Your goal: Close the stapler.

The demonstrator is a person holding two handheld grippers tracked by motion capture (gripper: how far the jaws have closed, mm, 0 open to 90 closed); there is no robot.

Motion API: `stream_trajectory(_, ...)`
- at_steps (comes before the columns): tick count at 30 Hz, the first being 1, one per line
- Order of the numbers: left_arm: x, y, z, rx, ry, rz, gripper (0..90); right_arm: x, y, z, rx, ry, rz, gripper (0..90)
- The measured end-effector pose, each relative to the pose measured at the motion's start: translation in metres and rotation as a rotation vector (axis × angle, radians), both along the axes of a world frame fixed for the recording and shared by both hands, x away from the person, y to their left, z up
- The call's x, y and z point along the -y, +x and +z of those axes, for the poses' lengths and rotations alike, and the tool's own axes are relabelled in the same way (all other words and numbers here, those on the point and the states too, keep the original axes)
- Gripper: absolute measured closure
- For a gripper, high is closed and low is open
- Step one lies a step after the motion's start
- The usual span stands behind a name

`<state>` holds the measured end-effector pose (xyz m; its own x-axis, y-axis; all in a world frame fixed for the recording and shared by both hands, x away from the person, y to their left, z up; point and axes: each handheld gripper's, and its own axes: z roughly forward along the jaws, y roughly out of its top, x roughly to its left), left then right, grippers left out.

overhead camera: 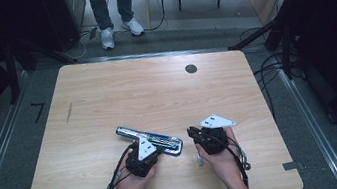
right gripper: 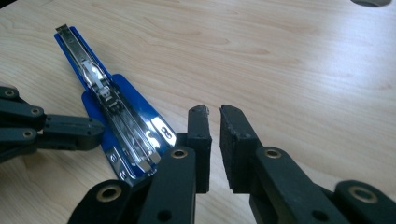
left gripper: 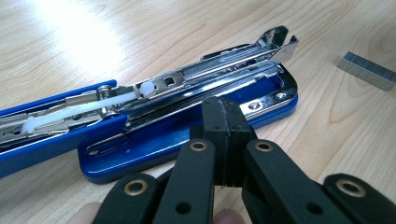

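Note:
A blue stapler (overhead camera: 149, 140) lies swung open on the wooden table (overhead camera: 105, 93), its chrome staple rail (left gripper: 210, 74) exposed above the blue base (left gripper: 154, 144). My left gripper (overhead camera: 152, 146) is at the near side of the base, jaws pressed together with nothing between them; in the left gripper view its tip (left gripper: 223, 105) sits over the base edge. My right gripper (overhead camera: 192, 133) hovers just right of the stapler (right gripper: 116, 121), its jaws (right gripper: 214, 112) a narrow gap apart and empty. A strip of staples (left gripper: 367, 70) lies on the table near the stapler's front end.
A round black grommet (overhead camera: 191, 69) is set in the table's far right part. A person in jeans and white shoes (overhead camera: 113, 11) stands beyond the far edge. A dark scuff (overhead camera: 69, 112) marks the left side. Cables (overhead camera: 273, 66) trail on the floor at right.

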<state>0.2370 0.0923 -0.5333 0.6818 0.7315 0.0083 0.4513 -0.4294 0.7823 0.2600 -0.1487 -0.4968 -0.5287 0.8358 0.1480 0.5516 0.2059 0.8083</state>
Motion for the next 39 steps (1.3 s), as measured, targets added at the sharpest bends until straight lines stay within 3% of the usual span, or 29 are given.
stream_trajectory(7, 0.0, 0.0, 0.0, 0.0, 0.008, -0.012, 90.0, 0.01, -0.008, -0.01, -0.016, -0.002, -0.031, 80.9)
stream_trajectory(9, 0.003, 0.001, -0.002, -0.038, 0.042, -0.024, 90.0, 0.013, -0.011, -0.012, -0.023, 0.0, -0.044, 80.1)
stream_trajectory(12, 0.007, -0.003, -0.002, 0.017, 0.097, -0.002, 90.0, 0.017, -0.014, -0.015, -0.028, 0.001, -0.058, 78.8)
stream_trajectory(16, 0.004, -0.001, -0.001, -0.012, 0.059, -0.002, 90.0, 0.021, -0.02, -0.018, -0.034, 0.001, -0.07, 78.2)
stream_trajectory(18, 0.003, 0.0, -0.001, -0.015, 0.055, -0.001, 90.0, 0.022, -0.022, -0.019, -0.036, 0.0, -0.07, 78.1)
stream_trajectory(24, -0.002, 0.002, 0.0, -0.021, -0.017, -0.001, 90.0, 0.024, -0.034, -0.026, -0.059, 0.005, -0.085, 75.6)
stream_trajectory(33, -0.005, 0.004, 0.001, -0.019, -0.063, 0.015, 90.0, 0.023, -0.052, -0.032, -0.094, -0.007, -0.11, 70.7)
stream_trajectory(39, -0.005, 0.005, 0.001, -0.028, -0.064, 0.017, 90.0, 0.021, -0.062, -0.036, -0.115, -0.008, -0.115, 68.0)
